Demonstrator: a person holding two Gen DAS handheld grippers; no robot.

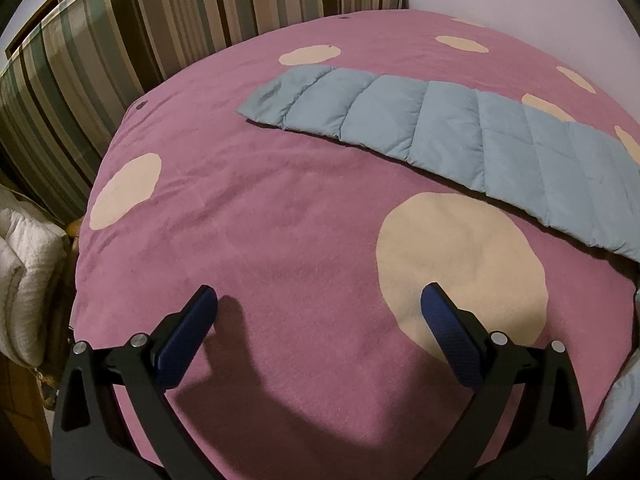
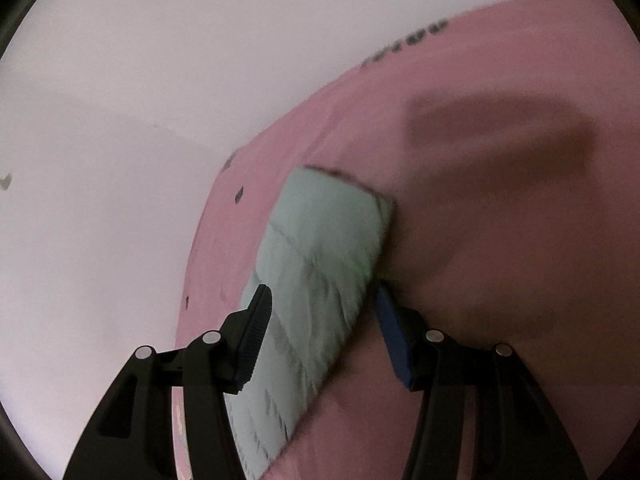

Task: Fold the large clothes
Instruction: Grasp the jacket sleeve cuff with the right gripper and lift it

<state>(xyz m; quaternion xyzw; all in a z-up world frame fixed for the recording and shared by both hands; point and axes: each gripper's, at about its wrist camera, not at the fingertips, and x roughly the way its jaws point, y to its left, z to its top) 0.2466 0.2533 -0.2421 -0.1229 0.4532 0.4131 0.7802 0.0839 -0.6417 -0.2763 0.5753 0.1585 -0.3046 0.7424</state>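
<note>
A light blue quilted garment (image 1: 452, 136), folded into a long strip, lies across the far right of the pink bedspread (image 1: 256, 216). My left gripper (image 1: 320, 300) hovers low over the bedspread near its front, jaws wide open and nothing between them, well short of the garment. In the blurred right wrist view, one end of the garment (image 2: 328, 240) runs between the fingers of my right gripper (image 2: 320, 288). The jaws stand about half apart. The left finger lies over the fabric, the right fingertip meets its edge, and pink shows between fabric and pad lower down.
The bedspread carries cream round patches (image 1: 460, 268). A striped cushion or headboard (image 1: 120, 40) lines the far left edge of the bed. White padded bedding (image 1: 24, 280) is piled at the left. A pale wall (image 2: 120, 160) rises beyond the bed's edge.
</note>
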